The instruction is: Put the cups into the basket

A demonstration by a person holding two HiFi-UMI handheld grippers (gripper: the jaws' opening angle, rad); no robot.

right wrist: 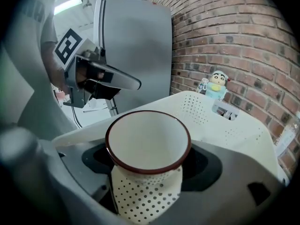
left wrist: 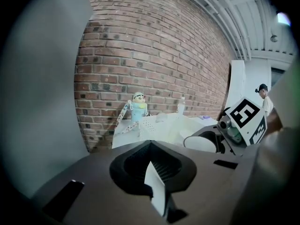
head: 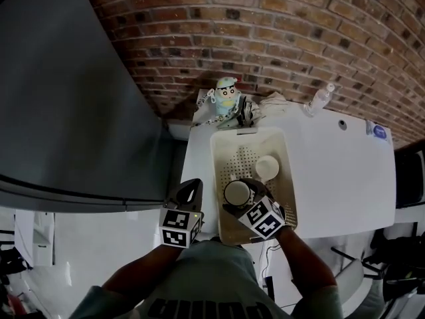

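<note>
A cream perforated basket (head: 216,171) stands on the white table (head: 332,178). Inside it, toward the far side, rests a plain white cup (head: 267,168). My right gripper (head: 238,195) is shut on a second cup (head: 237,192), white with a brown rim and a dotted body, held upright over the basket's near end. In the right gripper view this cup (right wrist: 148,142) fills the space between the jaws of my right gripper (right wrist: 146,184), with the basket (right wrist: 225,125) behind it. My left gripper (head: 192,191) hovers at the table's left edge beside the basket, jaws together and holding nothing; in its own view the left gripper (left wrist: 152,172) looks the same.
A cartoon toy figure (head: 227,94), a crumpled cloth (head: 273,101) and a clear bottle (head: 319,100) sit along the brick wall behind the basket. A tall grey cabinet (head: 80,98) stands to the left. A small blue-topped item (head: 378,131) lies at the table's far right.
</note>
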